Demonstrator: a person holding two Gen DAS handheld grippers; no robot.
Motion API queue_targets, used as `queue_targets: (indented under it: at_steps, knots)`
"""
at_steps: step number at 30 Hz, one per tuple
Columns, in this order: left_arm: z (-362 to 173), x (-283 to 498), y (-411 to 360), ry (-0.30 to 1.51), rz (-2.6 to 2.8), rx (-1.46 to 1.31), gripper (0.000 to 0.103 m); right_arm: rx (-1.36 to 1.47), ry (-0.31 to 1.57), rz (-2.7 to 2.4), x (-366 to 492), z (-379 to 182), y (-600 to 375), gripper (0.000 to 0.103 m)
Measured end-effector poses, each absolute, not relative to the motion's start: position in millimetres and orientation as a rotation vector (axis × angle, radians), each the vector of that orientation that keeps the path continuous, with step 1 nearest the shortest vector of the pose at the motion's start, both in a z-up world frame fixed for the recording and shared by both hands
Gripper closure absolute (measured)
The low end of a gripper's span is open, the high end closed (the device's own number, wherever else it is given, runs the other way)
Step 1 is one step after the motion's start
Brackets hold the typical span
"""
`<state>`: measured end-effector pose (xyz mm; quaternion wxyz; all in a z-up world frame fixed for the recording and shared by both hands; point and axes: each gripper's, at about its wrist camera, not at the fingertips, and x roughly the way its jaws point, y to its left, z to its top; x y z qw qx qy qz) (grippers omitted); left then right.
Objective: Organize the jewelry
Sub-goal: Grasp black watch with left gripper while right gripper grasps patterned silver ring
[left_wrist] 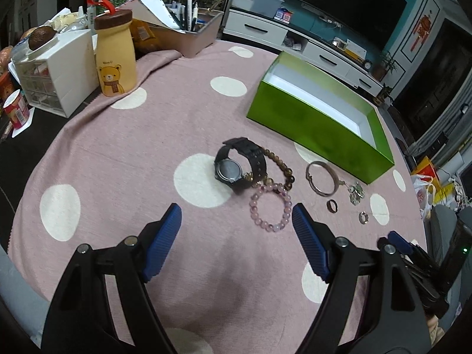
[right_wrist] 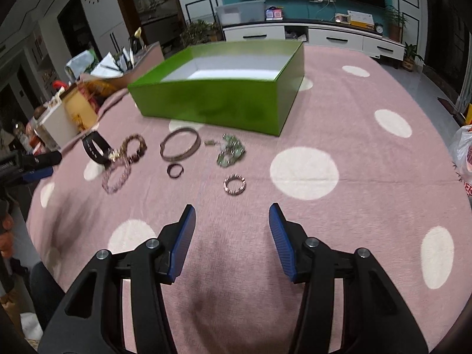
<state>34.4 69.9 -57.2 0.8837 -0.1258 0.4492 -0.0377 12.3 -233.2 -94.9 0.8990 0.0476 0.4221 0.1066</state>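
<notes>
Jewelry lies on a pink dotted tablecloth (left_wrist: 118,159) in front of an open green box (left_wrist: 318,118) (right_wrist: 221,100) with a white, bare inside. A black watch (left_wrist: 236,165) (right_wrist: 94,147) rests against a brown bead bracelet (left_wrist: 280,165) (right_wrist: 135,147). Close by are a pink bead bracelet (left_wrist: 270,209) (right_wrist: 116,178), a metal bangle (left_wrist: 323,178) (right_wrist: 180,144), a dark ring (left_wrist: 332,205) (right_wrist: 175,170), a studded silver ring (left_wrist: 363,217) (right_wrist: 234,184) and a green pendant (left_wrist: 356,193) (right_wrist: 231,152). My left gripper (left_wrist: 236,215) is open just short of the pink bracelet. My right gripper (right_wrist: 231,215) is open, nothing between its fingers, near the studded ring.
At the table's back left stand a yellow bear bottle (left_wrist: 115,56), a white drawer unit (left_wrist: 59,73) and a pen-filled organiser box (left_wrist: 188,35). A white TV cabinet (right_wrist: 312,37) lines the far wall. Plastic bags (right_wrist: 463,153) sit beyond the table's right edge.
</notes>
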Motion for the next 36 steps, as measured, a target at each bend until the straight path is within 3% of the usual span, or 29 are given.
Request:
queue_targets:
  at_steps: [7, 19, 24, 32, 36]
  knots:
    - [-66, 41, 65, 0.949, -0.095, -0.251, 0.025, 0.061, 0.881, 0.203, 31, -106, -227, 0.053]
    - [-76, 64, 62, 0.954, -0.120, -0.270, 0.029, -0.009, 0.884, 0.208, 62, -113, -209, 0.080]
    - [-80, 81, 59, 0.950, -0.130, -0.266, 0.043, 0.003, 0.880, 0.210, 63, -112, -209, 0.082]
    - [-86, 98, 50, 0.951, -0.163, -0.261, 0.082, 0.056, 0.877, 0.200, 57, -111, -221, 0.082]
    - [-88, 100, 49, 0.951, -0.187, -0.274, 0.090, 0.073, 0.879, 0.194, 55, -111, -224, 0.082]
